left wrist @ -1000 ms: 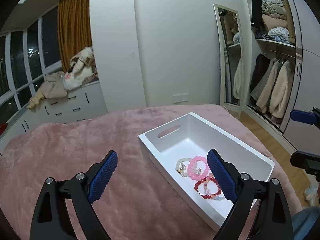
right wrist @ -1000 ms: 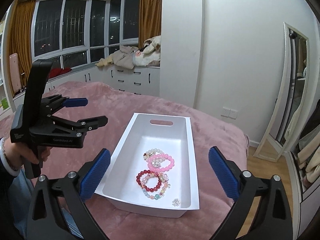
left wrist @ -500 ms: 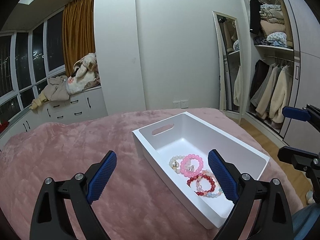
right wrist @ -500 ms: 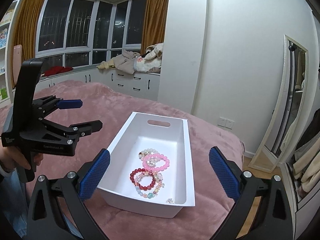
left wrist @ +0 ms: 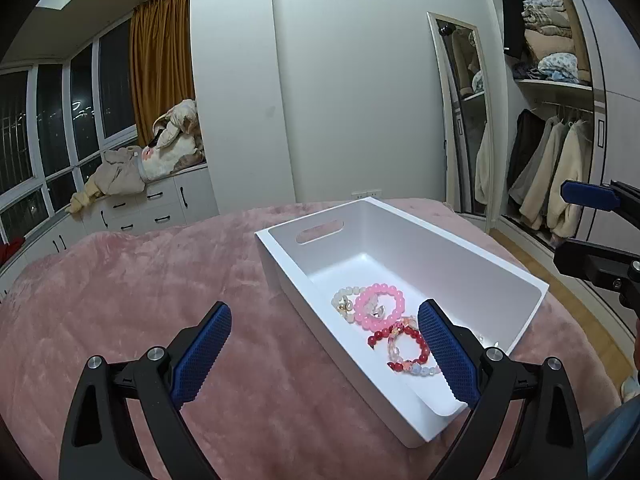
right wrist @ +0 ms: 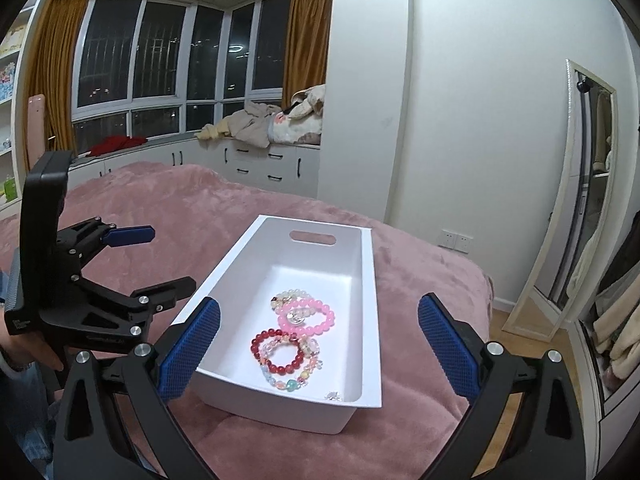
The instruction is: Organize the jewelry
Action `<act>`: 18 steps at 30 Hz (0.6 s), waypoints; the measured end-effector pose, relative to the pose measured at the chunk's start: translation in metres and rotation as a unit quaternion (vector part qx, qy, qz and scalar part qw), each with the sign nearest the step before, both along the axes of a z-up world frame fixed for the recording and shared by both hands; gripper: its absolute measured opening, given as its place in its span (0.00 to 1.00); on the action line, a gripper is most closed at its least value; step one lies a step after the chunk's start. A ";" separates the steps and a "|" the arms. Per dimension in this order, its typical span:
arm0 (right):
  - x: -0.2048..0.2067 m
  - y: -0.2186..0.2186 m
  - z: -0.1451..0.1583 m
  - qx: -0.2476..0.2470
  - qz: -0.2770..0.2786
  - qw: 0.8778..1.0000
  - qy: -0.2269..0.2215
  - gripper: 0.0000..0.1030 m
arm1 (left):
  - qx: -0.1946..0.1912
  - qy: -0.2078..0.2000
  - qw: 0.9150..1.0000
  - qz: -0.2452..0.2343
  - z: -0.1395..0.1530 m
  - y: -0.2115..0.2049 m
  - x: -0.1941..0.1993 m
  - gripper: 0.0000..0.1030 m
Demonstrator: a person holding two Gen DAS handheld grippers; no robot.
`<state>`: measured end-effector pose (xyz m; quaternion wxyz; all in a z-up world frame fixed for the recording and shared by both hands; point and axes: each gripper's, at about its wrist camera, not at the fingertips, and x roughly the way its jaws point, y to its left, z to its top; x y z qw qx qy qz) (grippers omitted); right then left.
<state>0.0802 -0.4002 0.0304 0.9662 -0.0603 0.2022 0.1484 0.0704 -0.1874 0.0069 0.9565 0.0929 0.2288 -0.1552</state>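
Note:
A white tray [left wrist: 460,248] [right wrist: 368,280] rests on a pink plush bedcover [left wrist: 140,300]. Inside it lie a pink bead bracelet [left wrist: 379,307] [right wrist: 306,315], a whitish bead bracelet [left wrist: 345,303] [right wrist: 289,295], a red bead bracelet [left wrist: 404,346] [right wrist: 276,351] and a pale mixed-bead one [right wrist: 298,380]; a small silver piece [right wrist: 334,396] sits in the near corner. My left gripper [left wrist: 324,356] is open and empty above the tray's near-left side. My right gripper [right wrist: 318,350] is open and empty, held above the tray's near end. Each shows in the other's view, the left gripper [right wrist: 152,264] and the right gripper [left wrist: 580,224].
A hand [right wrist: 28,354] holds the left tool. White drawers [right wrist: 260,164] with heaped clothes stand under the windows. A leaning mirror [left wrist: 460,120] and an open wardrobe [left wrist: 548,140] fill the right. Wooden floor [left wrist: 568,292] lies past the bed edge.
Both grippers have drawn back and tilted up slightly, so the tray and bracelets sit lower and a little smaller in view. Both stay open. The jewelry has not moved.

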 end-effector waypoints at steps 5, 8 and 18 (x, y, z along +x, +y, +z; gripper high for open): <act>0.000 0.001 -0.001 0.000 0.008 1.000 0.004 0.95 | -0.002 0.003 1.000 0.000 -0.002 0.002 0.002 0.93; 0.000 0.001 -0.002 0.004 0.007 1.000 0.005 0.95 | -0.002 0.005 1.000 -0.001 -0.004 0.003 0.003 0.93; 0.001 0.003 -0.003 -0.001 0.011 1.000 0.007 0.95 | -0.003 0.006 1.000 0.000 -0.004 0.005 0.005 0.93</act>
